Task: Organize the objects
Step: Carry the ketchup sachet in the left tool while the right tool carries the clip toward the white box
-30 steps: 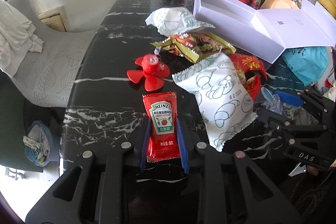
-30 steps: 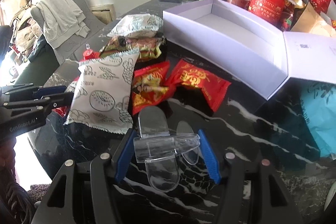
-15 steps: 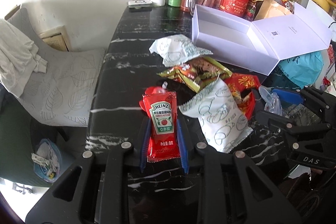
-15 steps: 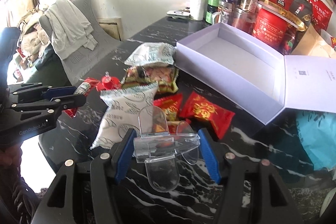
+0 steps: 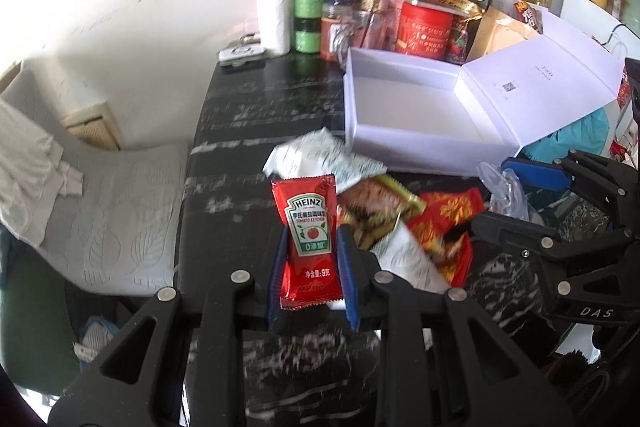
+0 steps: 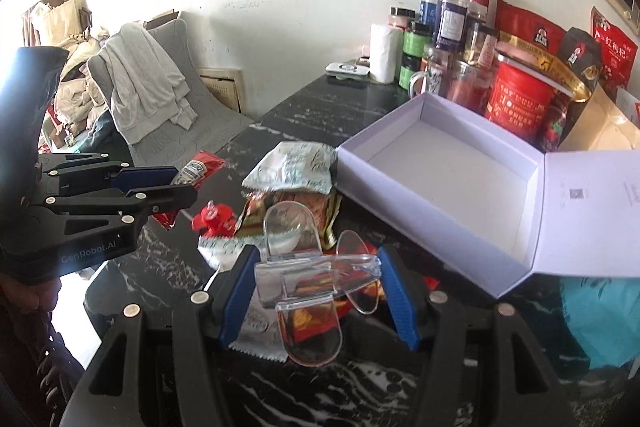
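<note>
Red ketchup sachet (image 5: 308, 239) stood pinched upright between the blue pads of my left gripper (image 5: 312, 259), held above the black marble table (image 5: 248, 131). My right gripper (image 6: 320, 283) clamped a clear plastic clip (image 6: 308, 279) across its width, over the pile of snack packets (image 6: 292, 167). Beyond the pile, the white box (image 6: 436, 163) sat with its lid flung open.

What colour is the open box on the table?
White, or very pale lilac, inside and out. The open box shows best in the right wrist view.
</note>
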Motion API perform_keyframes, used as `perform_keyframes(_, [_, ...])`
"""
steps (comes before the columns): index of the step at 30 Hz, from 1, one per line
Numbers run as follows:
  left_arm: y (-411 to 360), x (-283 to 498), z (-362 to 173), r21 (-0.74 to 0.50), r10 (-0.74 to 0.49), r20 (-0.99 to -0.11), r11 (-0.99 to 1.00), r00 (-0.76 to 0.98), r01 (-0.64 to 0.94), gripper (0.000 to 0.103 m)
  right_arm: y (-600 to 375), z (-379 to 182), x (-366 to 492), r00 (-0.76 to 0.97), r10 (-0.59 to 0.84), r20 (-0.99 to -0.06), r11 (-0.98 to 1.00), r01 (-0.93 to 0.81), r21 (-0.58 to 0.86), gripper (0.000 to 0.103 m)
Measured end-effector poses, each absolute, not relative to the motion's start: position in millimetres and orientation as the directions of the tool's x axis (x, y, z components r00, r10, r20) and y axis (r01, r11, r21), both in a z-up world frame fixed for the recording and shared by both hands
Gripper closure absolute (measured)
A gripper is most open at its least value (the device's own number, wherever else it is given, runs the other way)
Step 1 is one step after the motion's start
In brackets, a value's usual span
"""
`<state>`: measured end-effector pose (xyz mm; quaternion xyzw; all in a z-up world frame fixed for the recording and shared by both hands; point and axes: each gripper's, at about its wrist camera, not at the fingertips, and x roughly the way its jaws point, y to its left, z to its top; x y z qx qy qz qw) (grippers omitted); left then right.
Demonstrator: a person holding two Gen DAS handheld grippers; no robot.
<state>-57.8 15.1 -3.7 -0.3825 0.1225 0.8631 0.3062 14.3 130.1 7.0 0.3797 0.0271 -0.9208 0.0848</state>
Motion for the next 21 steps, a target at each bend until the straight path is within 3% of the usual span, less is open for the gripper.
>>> perform_keyframes(21, [114.4,-105.3,7.4,0.006,0.524,-0.716,-0.655,-0.461,-0.755,0.079,200.9,24.5,-33.4,-0.735,-0.091,-0.671,-0.995,0.088,0.039,0.041])
